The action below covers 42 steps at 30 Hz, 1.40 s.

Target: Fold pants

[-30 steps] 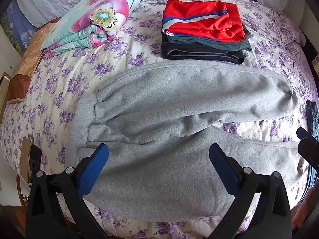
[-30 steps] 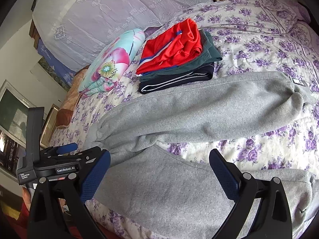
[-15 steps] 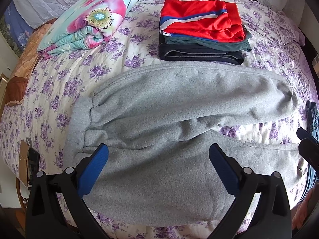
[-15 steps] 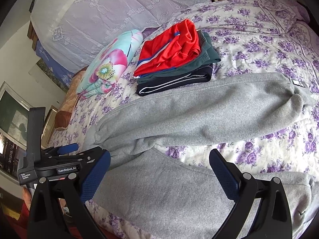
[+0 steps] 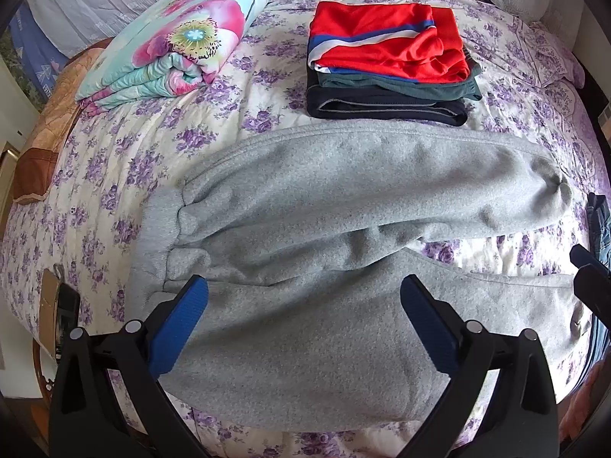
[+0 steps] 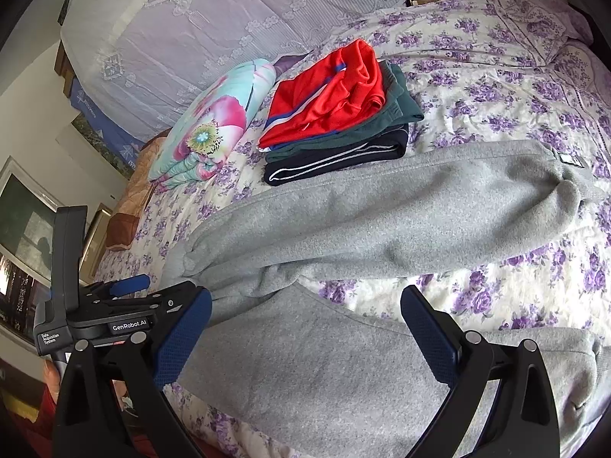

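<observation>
Purple-flowered quilted bed carries grey fleece sweatpants spread across its middle, a folded clothes stack at twelve o'clock. Left gripper and right gripper hover above, jaws spread, holding nothing.

The left gripper hovers with jaws spread wide, holding nothing; the right gripper (likewise wide apart) sits at its three o'clock.

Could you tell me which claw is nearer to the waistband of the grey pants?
Left. The left claw hovers open over the pants beside the waistband; the right claw sits open further along the near leg, toward the cuffs.
</observation>
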### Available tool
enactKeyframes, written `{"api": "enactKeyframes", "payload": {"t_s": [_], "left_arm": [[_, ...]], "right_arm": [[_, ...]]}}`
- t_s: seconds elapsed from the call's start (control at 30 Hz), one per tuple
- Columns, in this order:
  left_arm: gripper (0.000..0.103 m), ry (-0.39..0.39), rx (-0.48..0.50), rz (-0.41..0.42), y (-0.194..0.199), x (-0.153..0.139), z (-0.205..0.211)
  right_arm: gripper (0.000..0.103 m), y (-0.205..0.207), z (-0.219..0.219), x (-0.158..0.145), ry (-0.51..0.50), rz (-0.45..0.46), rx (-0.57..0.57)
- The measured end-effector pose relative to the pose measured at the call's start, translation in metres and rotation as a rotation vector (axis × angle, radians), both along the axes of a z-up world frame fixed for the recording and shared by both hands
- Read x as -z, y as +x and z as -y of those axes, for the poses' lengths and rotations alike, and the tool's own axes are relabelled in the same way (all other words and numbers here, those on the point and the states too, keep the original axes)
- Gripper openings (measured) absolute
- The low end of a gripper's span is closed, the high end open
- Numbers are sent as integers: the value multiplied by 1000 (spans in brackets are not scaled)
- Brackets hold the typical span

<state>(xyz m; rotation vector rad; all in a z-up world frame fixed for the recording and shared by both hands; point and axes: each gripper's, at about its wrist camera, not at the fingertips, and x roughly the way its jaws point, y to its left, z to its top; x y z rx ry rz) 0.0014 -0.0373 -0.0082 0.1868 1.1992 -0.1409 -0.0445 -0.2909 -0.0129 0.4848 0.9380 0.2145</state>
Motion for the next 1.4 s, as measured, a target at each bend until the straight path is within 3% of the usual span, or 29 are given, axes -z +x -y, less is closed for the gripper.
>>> {"api": "enactKeyframes", "payload": {"t_s": [0.77, 1.4], "left_arm": [[98, 4, -7, 5, -1, -5, -5], [98, 7, -10, -18, 6, 9, -3]], "right_arm": [[100, -2, 0, -1, 6, -2, 1], [100, 7, -2, 7, 9, -26, 1]]}}
